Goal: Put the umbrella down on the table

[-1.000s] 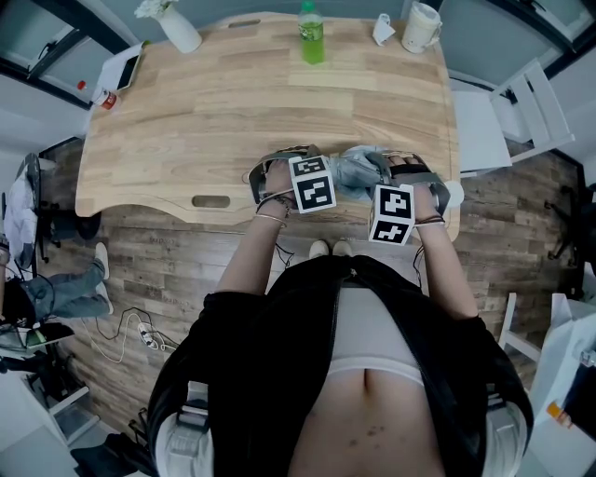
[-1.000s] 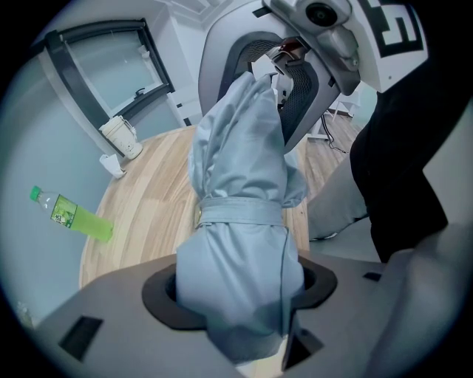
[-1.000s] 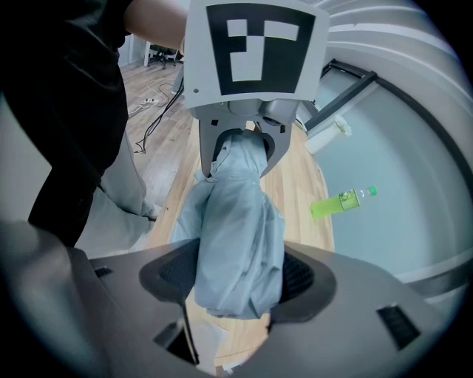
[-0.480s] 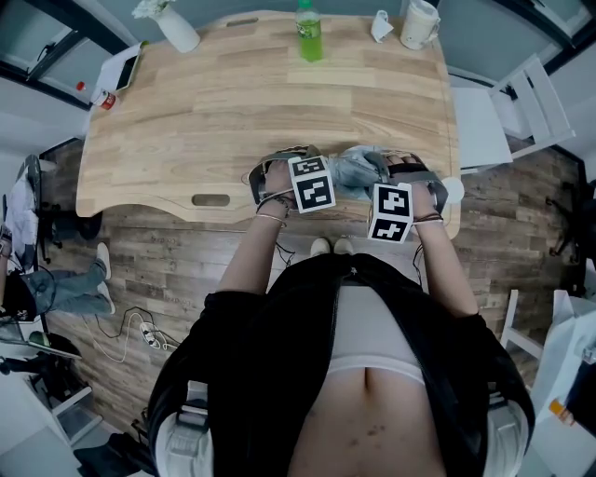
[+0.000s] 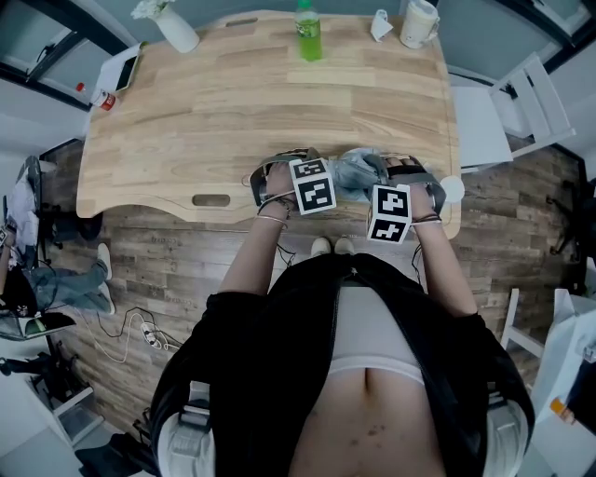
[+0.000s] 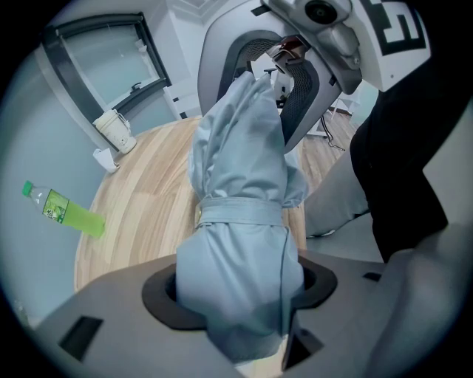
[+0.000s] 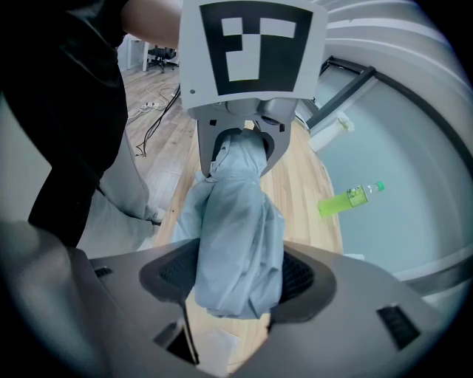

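A folded pale blue umbrella (image 5: 356, 170) with a strap round it is held level over the near edge of the wooden table (image 5: 233, 102). My left gripper (image 5: 281, 177) is shut on one end of the umbrella (image 6: 240, 244). My right gripper (image 5: 410, 177) is shut on the other end of the umbrella (image 7: 235, 251). Each gripper view looks along the umbrella to the other gripper. Whether the umbrella touches the tabletop cannot be told.
At the table's far edge stand a green bottle (image 5: 309, 33), a white mug (image 5: 421, 24), a small white cup (image 5: 383, 28) and a white vase (image 5: 177, 28). A phone (image 5: 126, 70) lies at the far left corner. A white chair (image 5: 507, 107) stands to the right.
Both grippers and the umbrella have stayed almost still. A person's legs at the left edge of the head view have shifted.
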Action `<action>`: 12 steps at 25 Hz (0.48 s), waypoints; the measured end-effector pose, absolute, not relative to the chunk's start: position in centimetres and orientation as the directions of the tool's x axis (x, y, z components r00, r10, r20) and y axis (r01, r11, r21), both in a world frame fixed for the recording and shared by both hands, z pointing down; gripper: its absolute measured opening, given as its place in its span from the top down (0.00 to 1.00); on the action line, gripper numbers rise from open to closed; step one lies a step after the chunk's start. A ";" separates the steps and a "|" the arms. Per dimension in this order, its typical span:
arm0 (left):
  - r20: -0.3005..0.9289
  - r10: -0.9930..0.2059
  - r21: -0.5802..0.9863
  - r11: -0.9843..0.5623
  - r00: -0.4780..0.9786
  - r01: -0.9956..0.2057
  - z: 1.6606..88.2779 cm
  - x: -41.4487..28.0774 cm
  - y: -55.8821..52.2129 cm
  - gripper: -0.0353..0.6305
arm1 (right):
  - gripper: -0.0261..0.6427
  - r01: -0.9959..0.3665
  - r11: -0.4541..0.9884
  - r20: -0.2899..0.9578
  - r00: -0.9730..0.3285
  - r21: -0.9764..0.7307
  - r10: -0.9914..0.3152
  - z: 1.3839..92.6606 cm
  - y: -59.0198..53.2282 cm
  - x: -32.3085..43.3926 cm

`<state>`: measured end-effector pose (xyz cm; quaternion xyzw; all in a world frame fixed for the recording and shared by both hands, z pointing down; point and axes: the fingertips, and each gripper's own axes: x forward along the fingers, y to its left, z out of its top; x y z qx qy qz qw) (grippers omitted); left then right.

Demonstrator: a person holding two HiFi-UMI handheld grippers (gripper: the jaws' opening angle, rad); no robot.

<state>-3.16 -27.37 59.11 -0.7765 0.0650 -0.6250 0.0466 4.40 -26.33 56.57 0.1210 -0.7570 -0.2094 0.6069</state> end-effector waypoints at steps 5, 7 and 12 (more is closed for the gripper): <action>0.966 -0.152 -0.146 -0.988 0.209 -0.042 59.4 -3.1 -27.2 0.52 | 0.51 0.069 0.887 0.872 -0.233 0.456 -0.430 56.9 -26.2 4.5; 0.967 -0.150 -0.144 -0.989 0.207 -0.041 59.5 -3.0 -27.2 0.52 | 0.51 0.068 0.889 0.874 -0.234 0.453 -0.427 57.0 -26.2 4.6; 0.969 -0.148 -0.144 -0.989 0.199 -0.036 59.8 -3.1 -27.2 0.52 | 0.51 0.059 0.893 0.874 -0.242 0.447 -0.421 57.3 -26.2 4.5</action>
